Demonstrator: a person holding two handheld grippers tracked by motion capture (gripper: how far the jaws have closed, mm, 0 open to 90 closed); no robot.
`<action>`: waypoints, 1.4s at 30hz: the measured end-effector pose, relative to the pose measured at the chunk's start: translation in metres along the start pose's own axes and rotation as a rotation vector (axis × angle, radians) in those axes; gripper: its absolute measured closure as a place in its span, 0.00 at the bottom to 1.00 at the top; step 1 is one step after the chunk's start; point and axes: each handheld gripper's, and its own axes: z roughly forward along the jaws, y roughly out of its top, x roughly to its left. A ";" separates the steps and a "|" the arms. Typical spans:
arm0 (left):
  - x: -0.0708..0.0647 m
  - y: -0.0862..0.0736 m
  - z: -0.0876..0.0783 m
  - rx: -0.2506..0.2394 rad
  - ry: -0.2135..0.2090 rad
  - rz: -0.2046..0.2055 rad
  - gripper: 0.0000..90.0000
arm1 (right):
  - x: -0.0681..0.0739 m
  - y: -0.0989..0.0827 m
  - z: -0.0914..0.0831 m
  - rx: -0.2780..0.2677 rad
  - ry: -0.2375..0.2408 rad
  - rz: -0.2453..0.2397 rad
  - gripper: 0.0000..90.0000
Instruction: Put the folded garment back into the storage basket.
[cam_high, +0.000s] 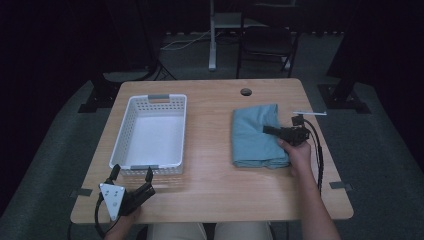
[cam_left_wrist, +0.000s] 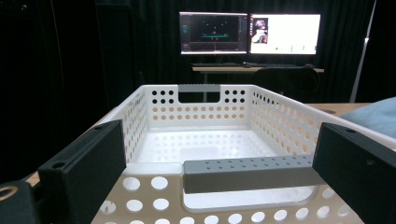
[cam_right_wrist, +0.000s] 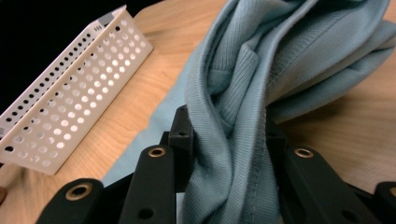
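- Table (cam_high: 215, 195): wood top, dark room around it; grommet hole (cam_high: 245, 92) near far edge.
- Basket (cam_high: 150, 131): white, perforated, grey handles at both short ends, sits on left half of table, well apart from cloth. Inside looks empty in left gripper view (cam_left_wrist: 201, 149).
- Cloth (cam_high: 256, 135): teal, folded, on right half of table. In right gripper view (cam_right_wrist: 243, 93) a bunched fold of its edge runs up between the jaws, hem stitching visible.
- Right gripper (cam_high: 272, 130): over cloth's right side, pointing left; jaws clamped on the cloth fold, fabric squeezed between them (cam_right_wrist: 226, 140). Hand (cam_high: 296, 150) behind it, cable trailing back along table edge.
- Left gripper (cam_high: 131, 172): at near left corner of table, just in front of basket's near end; jaws apart, nothing between them. Left gripper view looks straight over near grey handle (cam_left_wrist: 247, 172), jaws either side of it, not touching as far as I can tell.
- Bkgd: two lit monitors (cam_left_wrist: 250, 33) on a desk, chair (cam_high: 265, 42) beyond table. Screen text too small to read; no labels legible.
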 end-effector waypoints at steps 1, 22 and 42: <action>0.000 0.000 0.000 0.000 0.000 0.000 0.04 | 0.000 0.001 -0.001 -0.011 0.005 0.004 0.76; 0.000 0.000 0.000 0.000 0.000 0.000 0.05 | 0.020 0.017 -0.025 -0.131 0.069 0.006 0.77; 0.000 0.000 0.001 0.011 -0.015 0.001 0.05 | 0.045 0.040 -0.039 -0.202 0.114 -0.007 0.77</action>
